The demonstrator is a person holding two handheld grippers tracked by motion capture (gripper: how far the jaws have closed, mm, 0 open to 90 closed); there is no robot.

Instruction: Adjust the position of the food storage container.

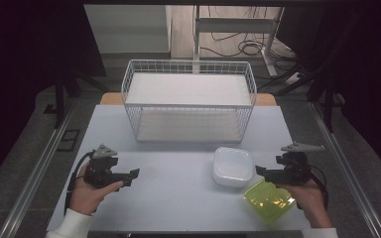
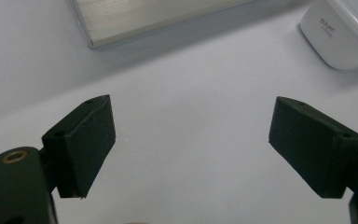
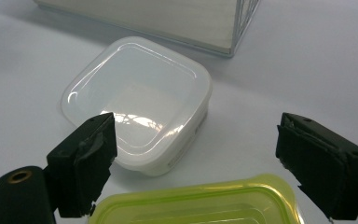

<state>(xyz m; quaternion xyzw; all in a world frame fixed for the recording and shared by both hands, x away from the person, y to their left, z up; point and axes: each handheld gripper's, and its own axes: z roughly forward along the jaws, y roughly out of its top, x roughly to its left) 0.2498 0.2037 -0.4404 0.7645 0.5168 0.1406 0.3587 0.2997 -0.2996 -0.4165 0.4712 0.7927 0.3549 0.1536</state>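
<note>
The right claw (image 1: 261, 171) is held level by a hand low over the pale surface (image 1: 178, 183), jaws apart and empty, just beside the square white plastic container (image 1: 232, 166). A translucent yellow-green lid (image 1: 269, 200) lies right of that container. The left claw (image 1: 134, 174) hovers well left of it, jaws apart.

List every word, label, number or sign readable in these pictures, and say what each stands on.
No text can be read.
Square white plastic container: small grey print on its side wall, too small and blurred to read.
The same container in the right gripper view: a dark mark low on its side wall, also illegible.
</note>
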